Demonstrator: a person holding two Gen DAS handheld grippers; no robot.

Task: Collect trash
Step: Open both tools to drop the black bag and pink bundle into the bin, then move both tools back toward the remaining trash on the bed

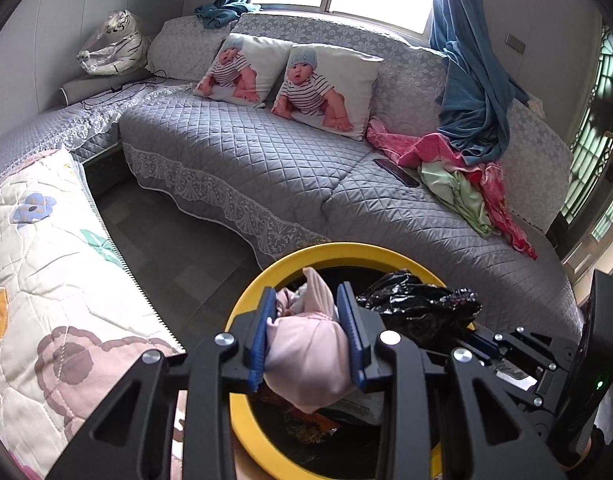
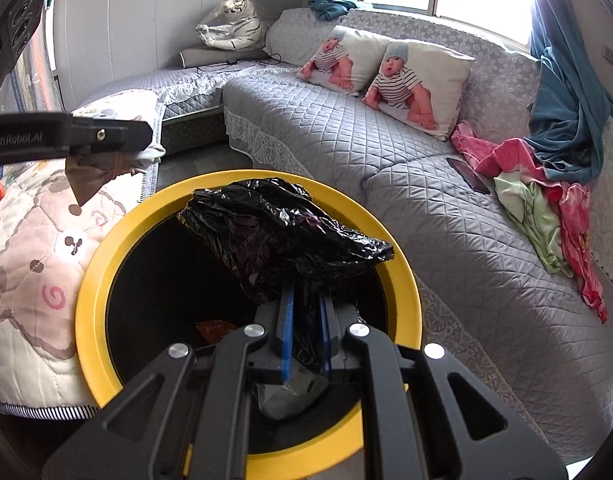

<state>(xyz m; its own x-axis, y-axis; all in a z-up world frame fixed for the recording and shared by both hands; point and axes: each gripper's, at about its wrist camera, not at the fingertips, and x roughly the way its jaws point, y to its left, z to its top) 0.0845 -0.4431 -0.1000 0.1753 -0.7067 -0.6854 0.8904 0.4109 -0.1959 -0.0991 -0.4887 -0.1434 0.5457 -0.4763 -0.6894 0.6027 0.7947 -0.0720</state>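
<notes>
The right gripper is pinching a crumpled black plastic bag between its blue pads, holding the bag's bulk over the far side of the yellow-rimmed bin. Inside the bin's dark interior, an orange scrap and a grey wrapper are lying. The left gripper is reaching in from the left edge, a brownish piece hanging beneath it. Behind, a grey quilted sofa is carrying two printed cushions, a dark phone and pink and green cloths.
</notes>
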